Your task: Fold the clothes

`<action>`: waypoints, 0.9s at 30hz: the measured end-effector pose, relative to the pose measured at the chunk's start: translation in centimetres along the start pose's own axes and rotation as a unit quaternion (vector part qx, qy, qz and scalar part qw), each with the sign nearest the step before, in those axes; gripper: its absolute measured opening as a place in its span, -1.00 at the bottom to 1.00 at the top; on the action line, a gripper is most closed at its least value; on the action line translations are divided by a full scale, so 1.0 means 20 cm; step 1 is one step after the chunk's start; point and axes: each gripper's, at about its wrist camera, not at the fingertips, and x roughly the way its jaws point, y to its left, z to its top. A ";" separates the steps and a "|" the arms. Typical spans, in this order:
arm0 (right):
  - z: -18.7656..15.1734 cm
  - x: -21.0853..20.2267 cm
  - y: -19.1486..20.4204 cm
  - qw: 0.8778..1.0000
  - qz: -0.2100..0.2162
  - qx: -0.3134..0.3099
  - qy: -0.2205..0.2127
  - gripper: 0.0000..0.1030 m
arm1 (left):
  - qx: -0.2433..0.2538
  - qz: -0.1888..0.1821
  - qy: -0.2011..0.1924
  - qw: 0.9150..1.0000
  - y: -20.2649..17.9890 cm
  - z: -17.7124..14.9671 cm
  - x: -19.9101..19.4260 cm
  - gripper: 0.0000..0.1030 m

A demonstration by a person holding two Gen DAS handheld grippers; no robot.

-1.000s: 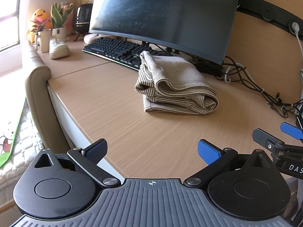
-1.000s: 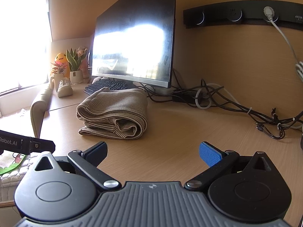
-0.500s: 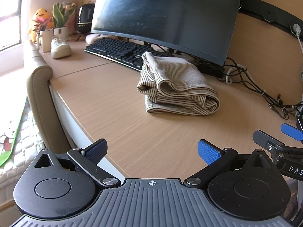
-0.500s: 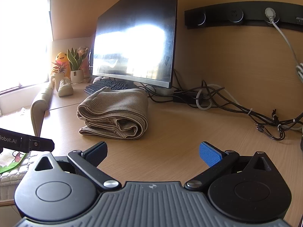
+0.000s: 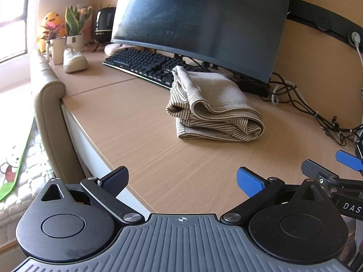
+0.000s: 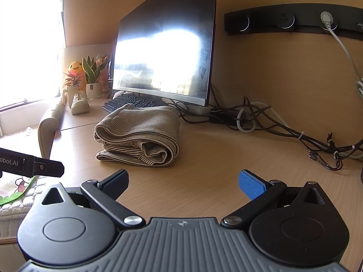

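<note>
Fingers spread wide on the left gripper (image 5: 181,179) and right gripper (image 6: 183,181), both empty! Striped garment (image 5: 213,111) sits folded on the desk (image 5: 127,122) by the keyboard (image 5: 147,64); folding looks done.

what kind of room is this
Most likely a home desk in a bedroom or study. A large dark curved monitor stands over a black keyboard on the light wooden desk. Small potted plants sit by the window, and a folded striped beige garment lies on the desk.
</note>
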 end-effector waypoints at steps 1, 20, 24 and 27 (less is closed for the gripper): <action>0.00 0.00 0.00 1.000 0.000 0.000 0.000 1.00 | -0.001 0.001 0.000 1.000 0.00 0.00 0.00 1.00; 0.00 0.01 0.01 1.000 0.003 -0.009 0.000 1.00 | 0.010 -0.002 0.000 1.000 -0.01 -0.01 -0.01 1.00; 0.00 0.01 0.01 1.000 0.003 -0.009 0.000 1.00 | 0.007 0.001 -0.002 1.000 -0.01 -0.01 -0.01 1.00; 0.00 0.01 0.01 1.000 0.004 -0.011 0.000 1.00 | 0.007 0.001 -0.004 1.000 -0.01 -0.01 -0.01 1.00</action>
